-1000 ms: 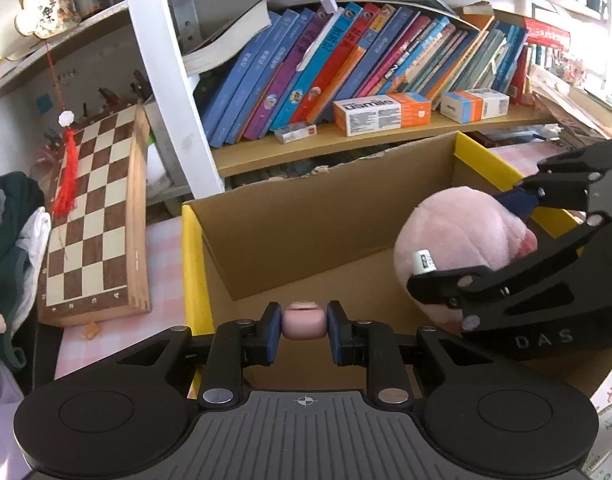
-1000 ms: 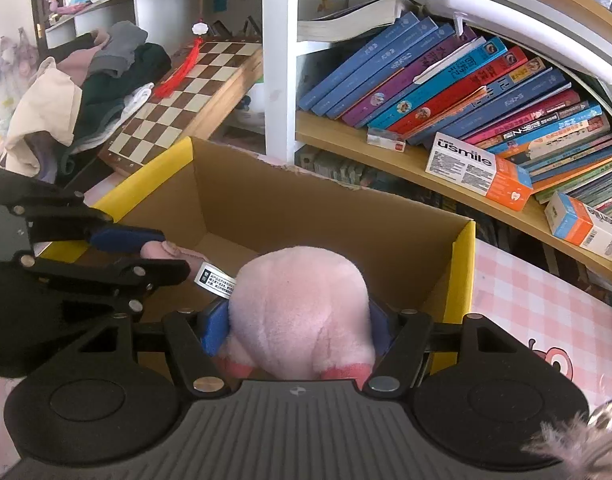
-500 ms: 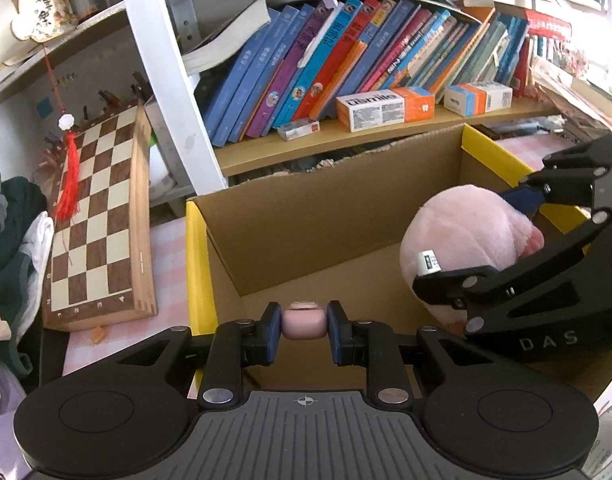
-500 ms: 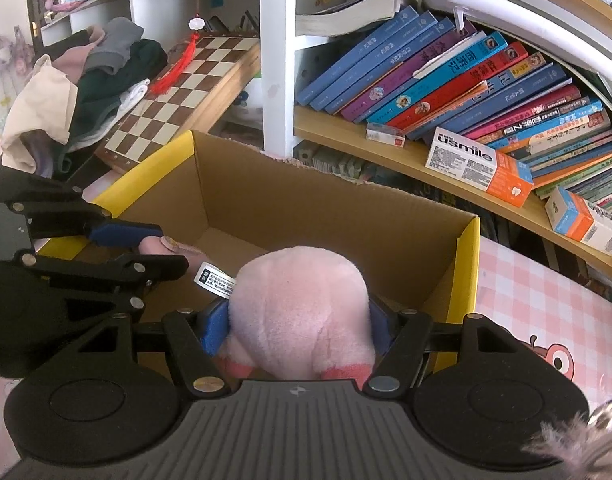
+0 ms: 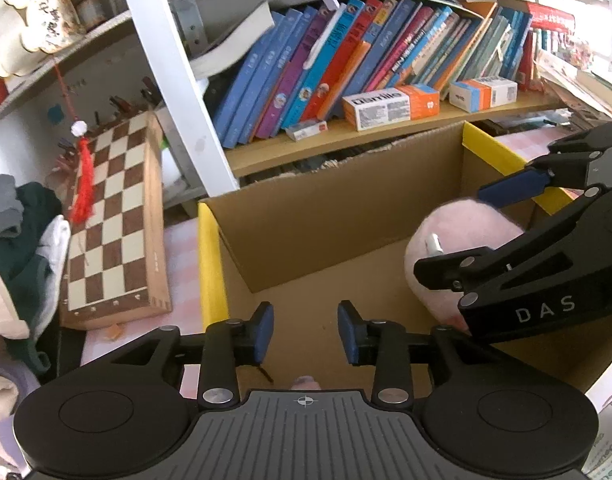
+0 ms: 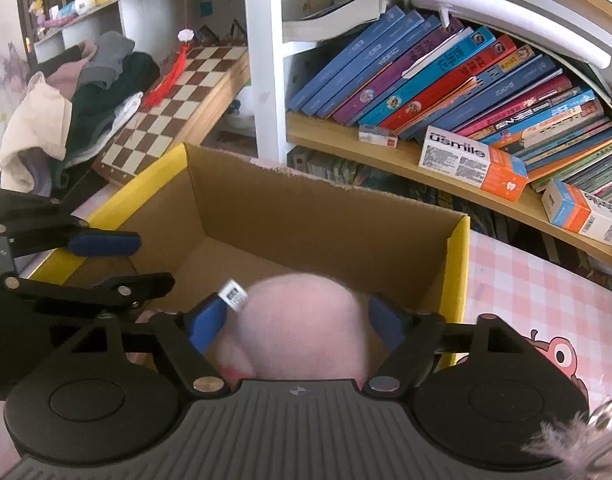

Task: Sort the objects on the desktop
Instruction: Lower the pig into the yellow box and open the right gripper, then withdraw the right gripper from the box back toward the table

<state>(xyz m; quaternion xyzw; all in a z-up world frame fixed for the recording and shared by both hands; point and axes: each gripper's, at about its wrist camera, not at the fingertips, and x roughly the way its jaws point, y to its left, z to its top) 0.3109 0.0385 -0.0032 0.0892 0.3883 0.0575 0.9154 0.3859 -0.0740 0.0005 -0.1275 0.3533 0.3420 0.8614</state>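
Meanwhile, both tools opening over box [image 5: 213, 264]

Pink plush toy [image 6: 301, 320], brown cardboard box [image 5: 326, 216] with yellow rim, brown-and-cream checkered chessboard [image 5: 113, 216], red tassel [image 5: 83, 180]

Sunlit white bookshelf [image 5: 177, 80] (books [image 5: 326, 72] leaning) beside a chessboard [image 5: 113, 216].

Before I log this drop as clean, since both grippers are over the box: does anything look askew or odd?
Mostly tidy. The books on the shelf lean heavily to one side, and the chessboard stands propped at a tilt beside the cardboard box. The pink plush sits blurred between the opening right gripper.
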